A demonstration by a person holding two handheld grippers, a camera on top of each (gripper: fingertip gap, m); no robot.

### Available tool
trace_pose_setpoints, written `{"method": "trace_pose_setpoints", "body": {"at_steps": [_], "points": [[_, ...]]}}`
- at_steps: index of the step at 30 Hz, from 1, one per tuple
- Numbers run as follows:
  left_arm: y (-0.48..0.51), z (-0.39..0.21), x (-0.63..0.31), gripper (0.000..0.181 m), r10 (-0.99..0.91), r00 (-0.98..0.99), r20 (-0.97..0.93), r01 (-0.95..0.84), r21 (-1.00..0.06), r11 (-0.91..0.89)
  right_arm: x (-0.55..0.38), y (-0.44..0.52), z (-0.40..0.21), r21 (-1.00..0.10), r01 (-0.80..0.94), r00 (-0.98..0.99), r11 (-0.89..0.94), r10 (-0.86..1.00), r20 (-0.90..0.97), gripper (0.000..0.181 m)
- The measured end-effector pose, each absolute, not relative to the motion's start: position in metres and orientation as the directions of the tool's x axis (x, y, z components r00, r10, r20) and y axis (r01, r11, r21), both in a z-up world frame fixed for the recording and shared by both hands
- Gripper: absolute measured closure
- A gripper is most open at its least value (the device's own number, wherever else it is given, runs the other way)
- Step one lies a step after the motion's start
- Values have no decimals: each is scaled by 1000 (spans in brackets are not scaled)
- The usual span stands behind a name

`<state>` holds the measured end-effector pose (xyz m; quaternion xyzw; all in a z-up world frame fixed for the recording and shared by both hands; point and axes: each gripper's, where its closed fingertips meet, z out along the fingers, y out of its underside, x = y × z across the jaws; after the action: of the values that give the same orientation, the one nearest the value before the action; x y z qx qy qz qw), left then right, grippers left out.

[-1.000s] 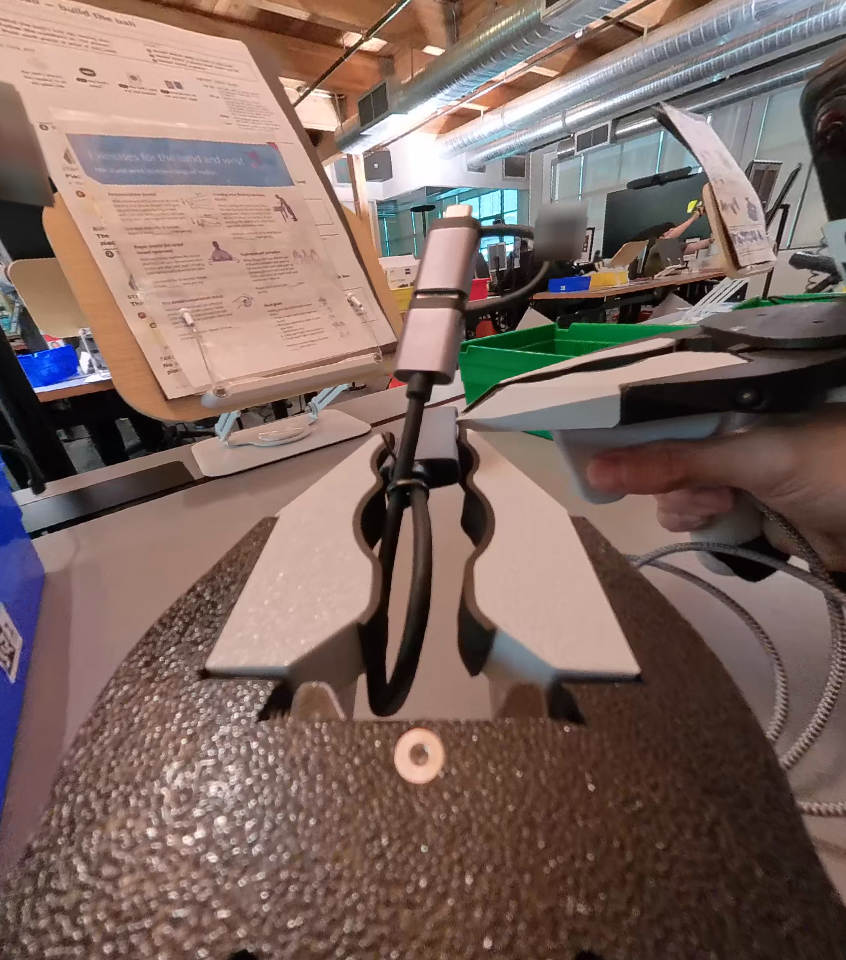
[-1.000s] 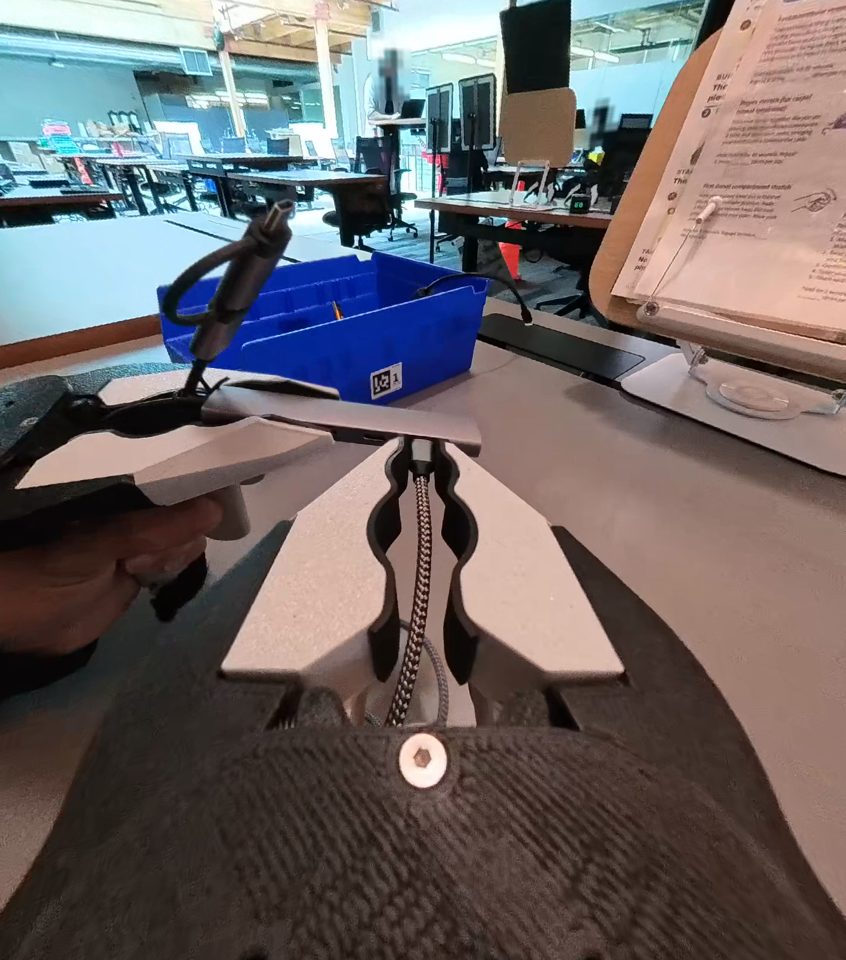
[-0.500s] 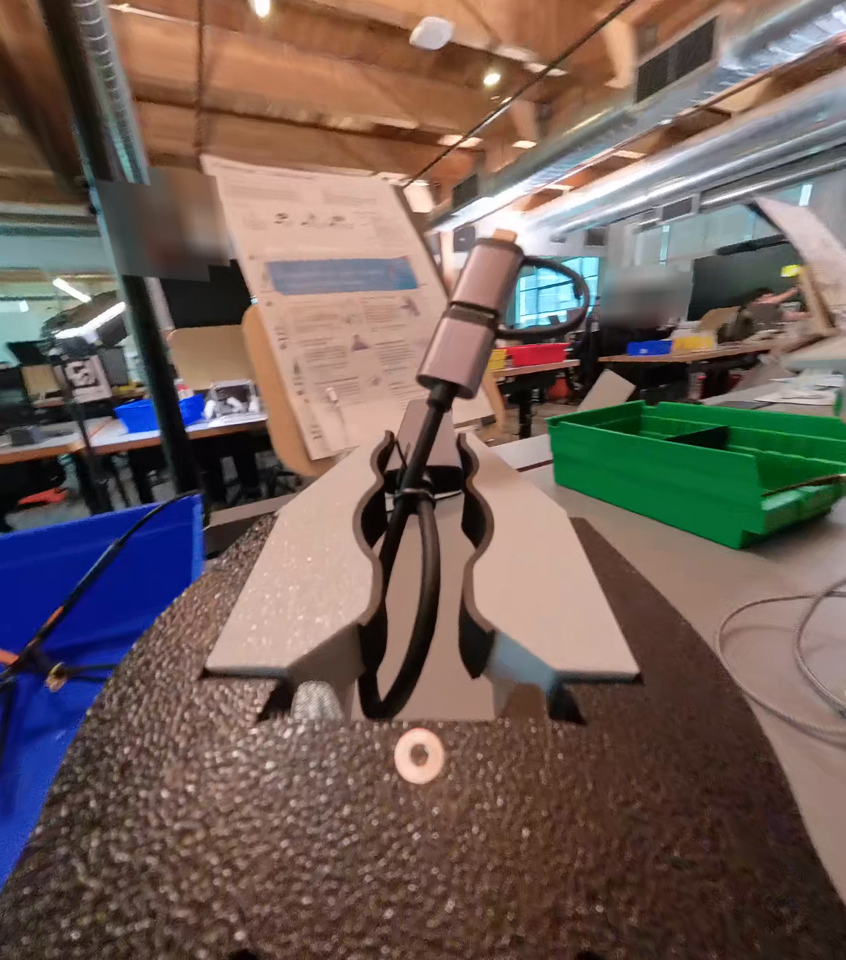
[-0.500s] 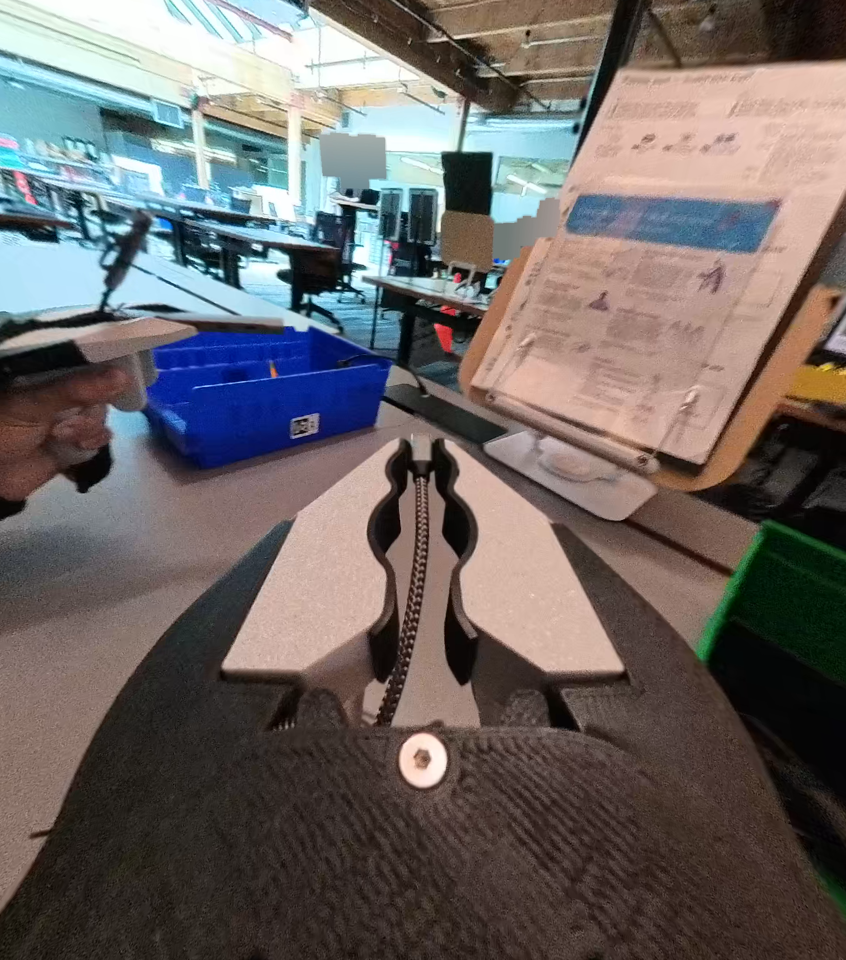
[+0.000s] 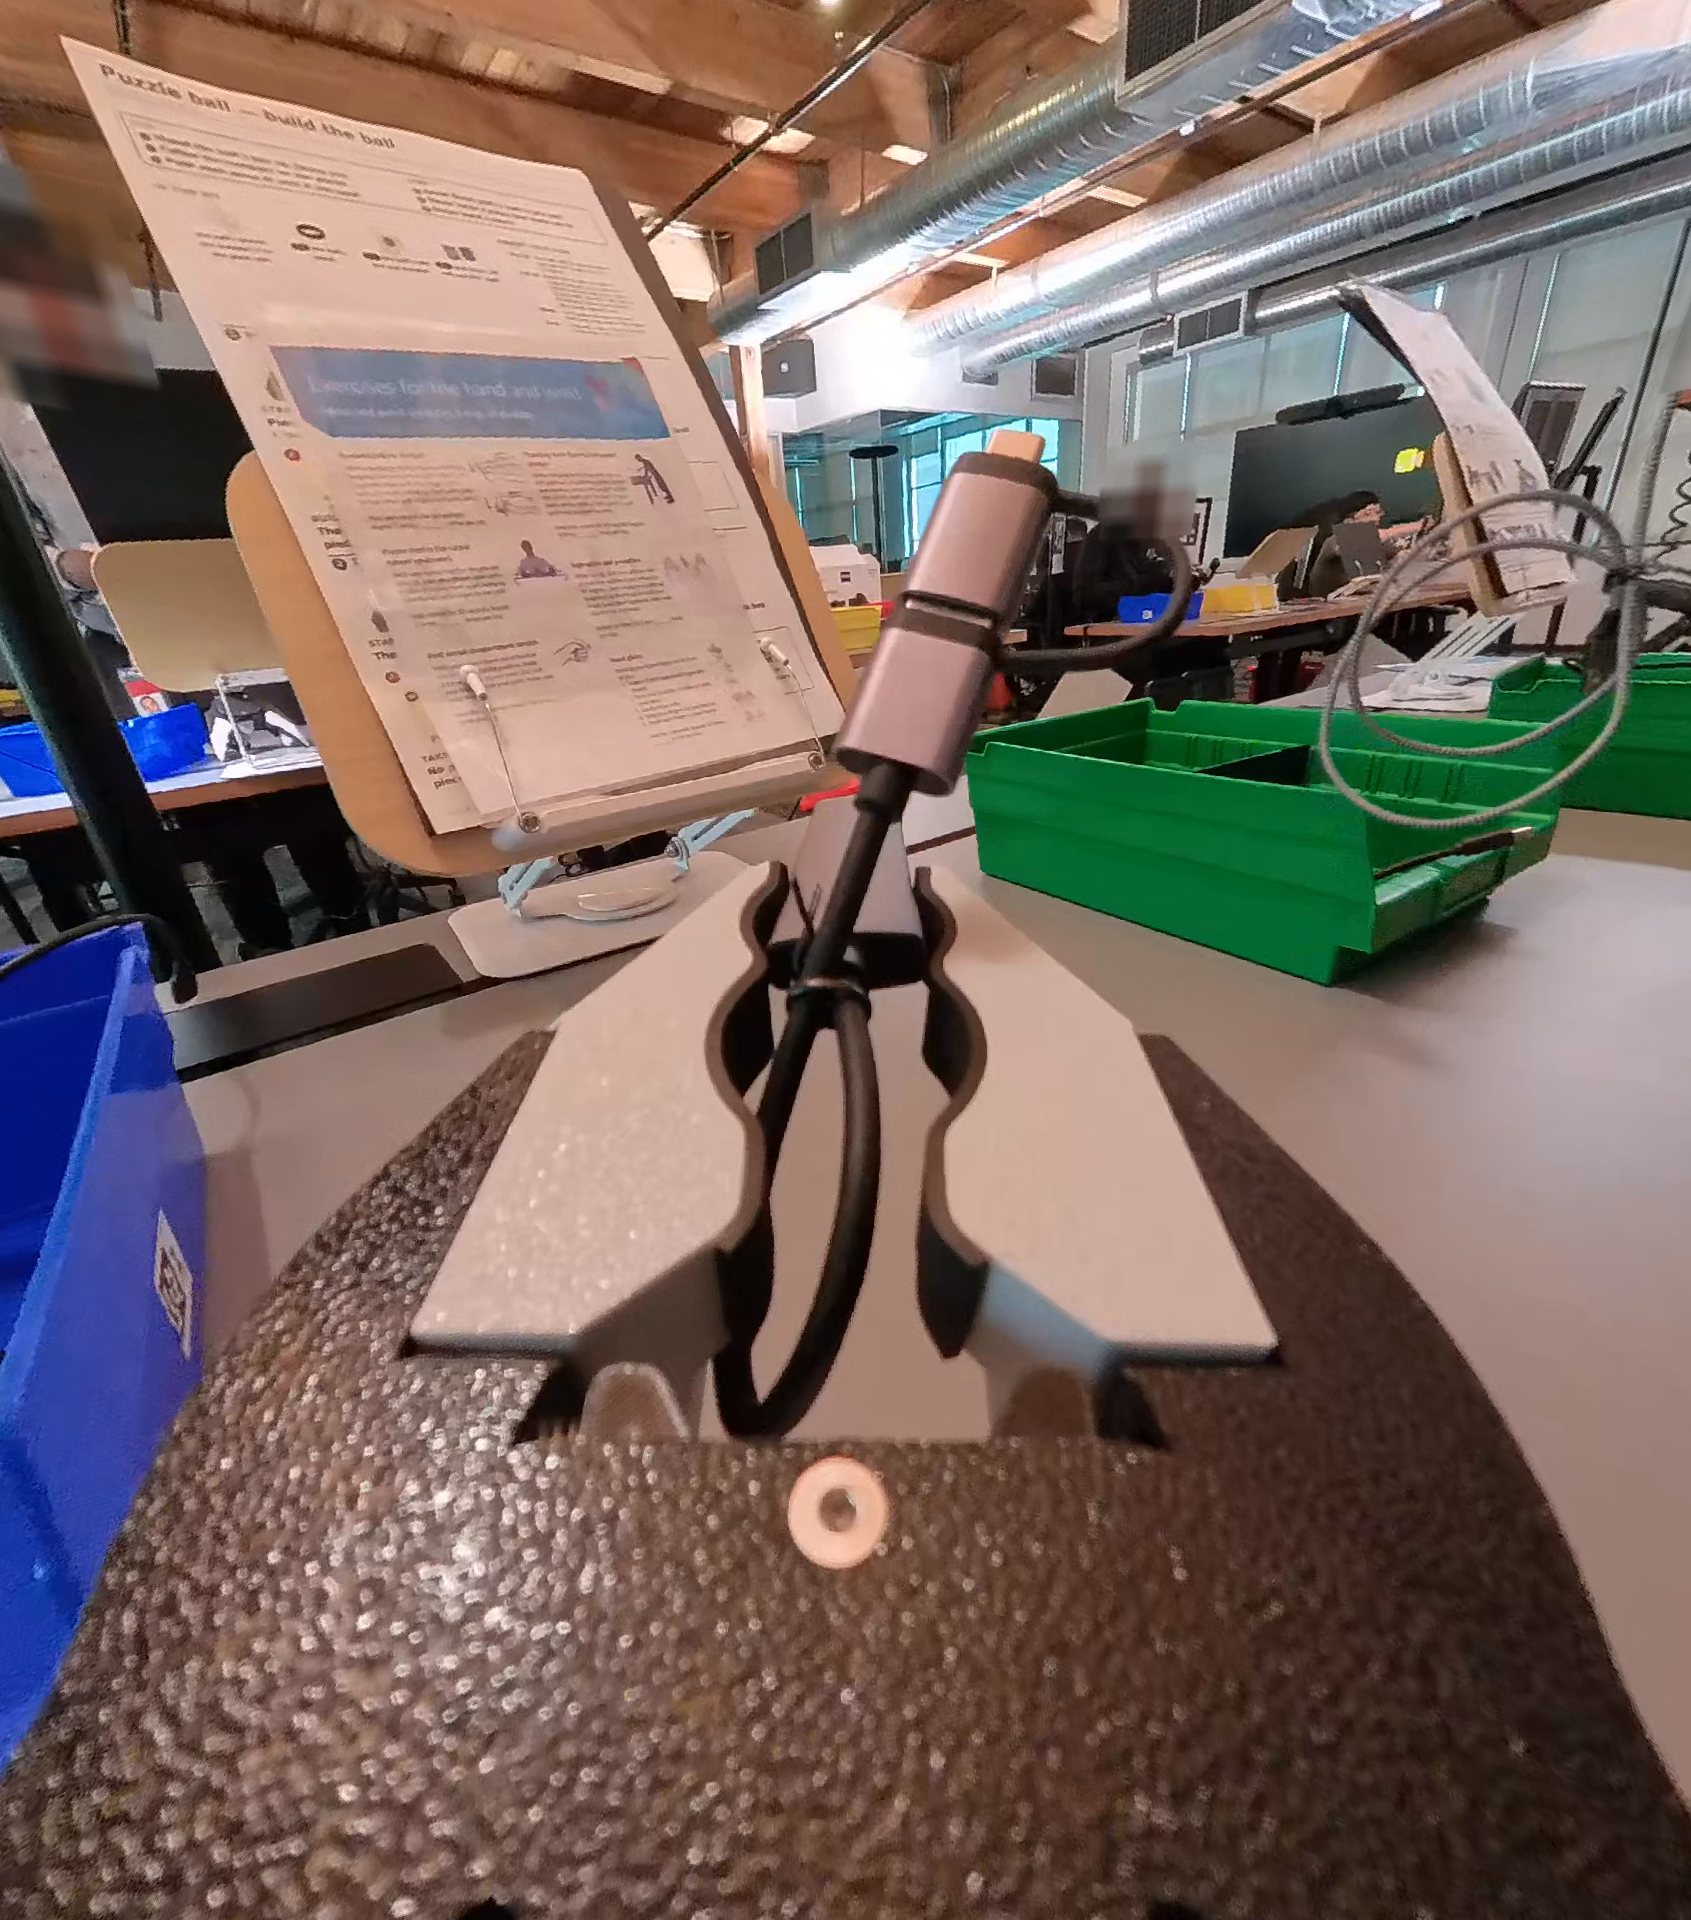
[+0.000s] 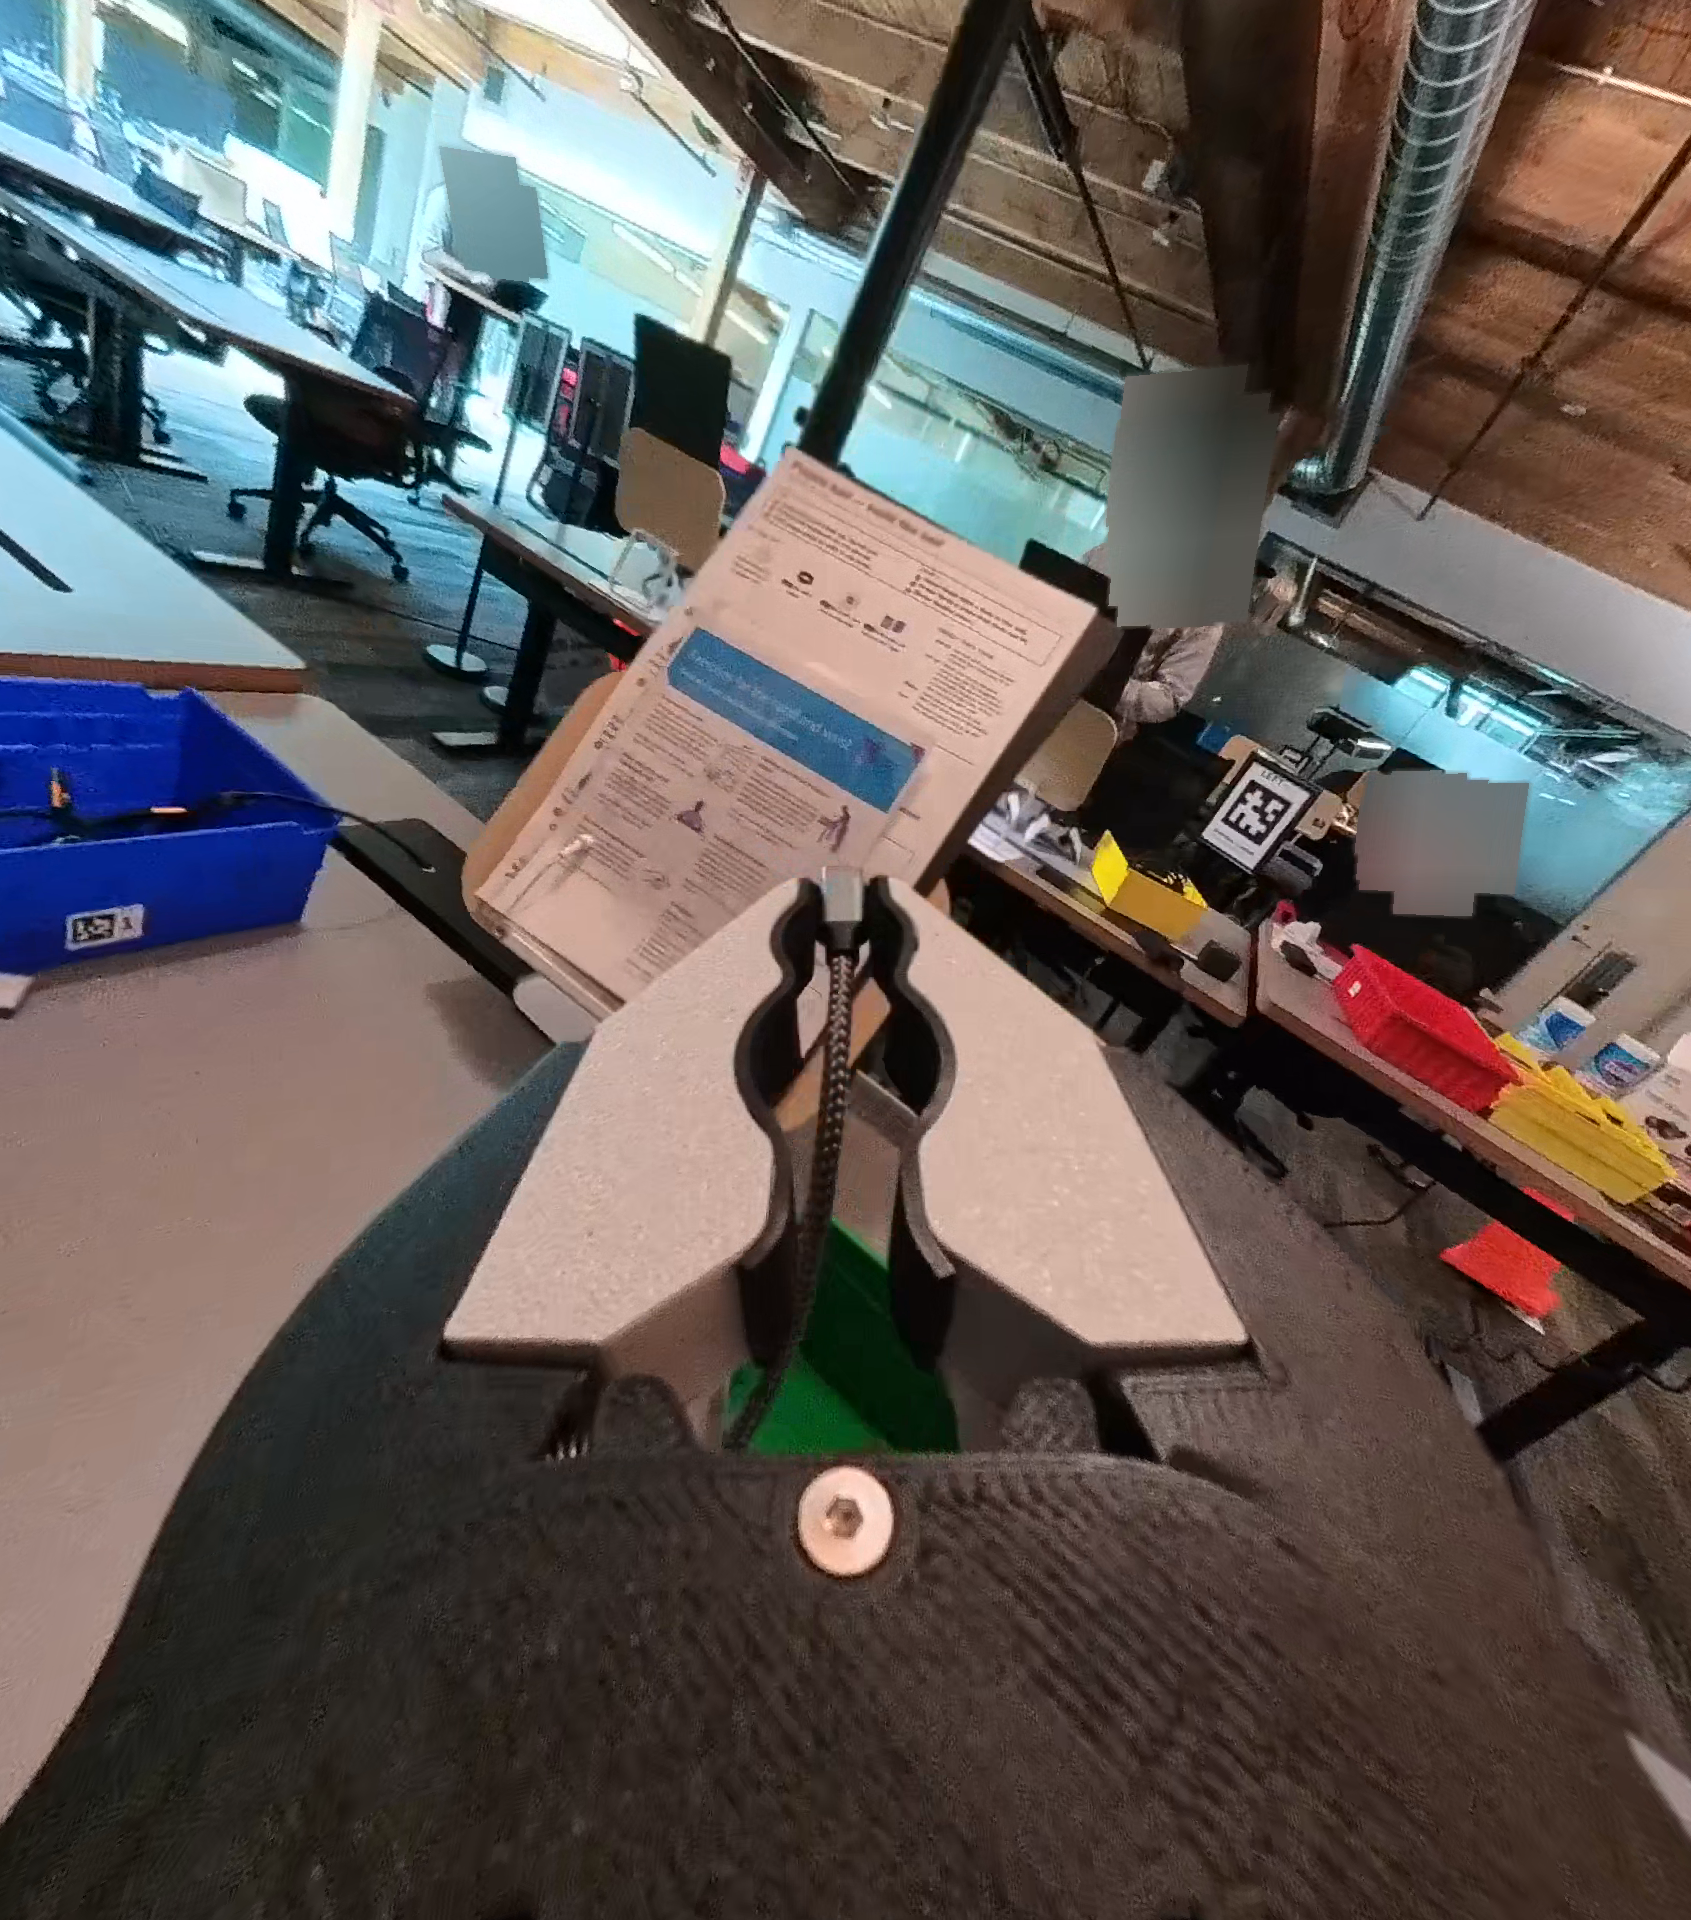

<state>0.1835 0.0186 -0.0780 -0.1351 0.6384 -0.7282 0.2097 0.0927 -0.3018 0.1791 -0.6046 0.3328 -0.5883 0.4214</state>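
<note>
- The left gripper (image 5: 846,920), level over the grey bench (image 5: 1443,1091), was closed on a grey metal adapter with a looped black cable (image 5: 934,644), which stood up at centre frame.
- The right gripper (image 6: 843,914), tilted upward, pinched the metal plug of a braided grey cable (image 6: 825,1101) at its tips.
- A ribbed green plastic bin (image 5: 1236,831) sat right; a blue plastic bin (image 6: 41,821) sat left.

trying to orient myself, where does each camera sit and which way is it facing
Left wrist view: on the left gripper, facing the document stand and green bin; its fingers clamp a grey adapter.
Right wrist view: on the right gripper, tilted up; its fingers clamp a braided cable.
Shared: stand, blue bin, table.
</note>
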Motion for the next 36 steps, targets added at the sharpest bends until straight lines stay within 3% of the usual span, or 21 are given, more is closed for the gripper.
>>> {"method": "trace_pose_setpoints", "body": {"at_steps": [7,10,13,19,24,28,36], "points": [[17,-84,186,159,-479,-875,-73,127,-989,-81,127,-368,156,-831,-63,-30,-553,-831,556,172],[17,-87,188,159,-478,-876,-65,117,-990,-79,124,-368,173,-853,-13,-34,-522,-852,523,172],[16,-90,190,159,-478,-876,-62,111,-991,-75,112,-339,198,-888,92,94,-450,-884,458,172],[13,-97,191,159,-470,-882,-45,89,-993,-71,102,-347,235,-863,141,22,-485,-870,492,173],[10,-99,190,160,-461,-886,-43,84,-994,-69,133,-378,167,-837,-87,23,-539,-842,540,172],[9,-102,189,160,-447,-894,-30,69,-995,-71,149,-394,102,-750,-251,-30,-612,-769,638,172],[9,-103,190,160,-444,-895,-32,69,-995,-69,158,-365,-49,-636,-491,234,-596,-793,562,173]]}}
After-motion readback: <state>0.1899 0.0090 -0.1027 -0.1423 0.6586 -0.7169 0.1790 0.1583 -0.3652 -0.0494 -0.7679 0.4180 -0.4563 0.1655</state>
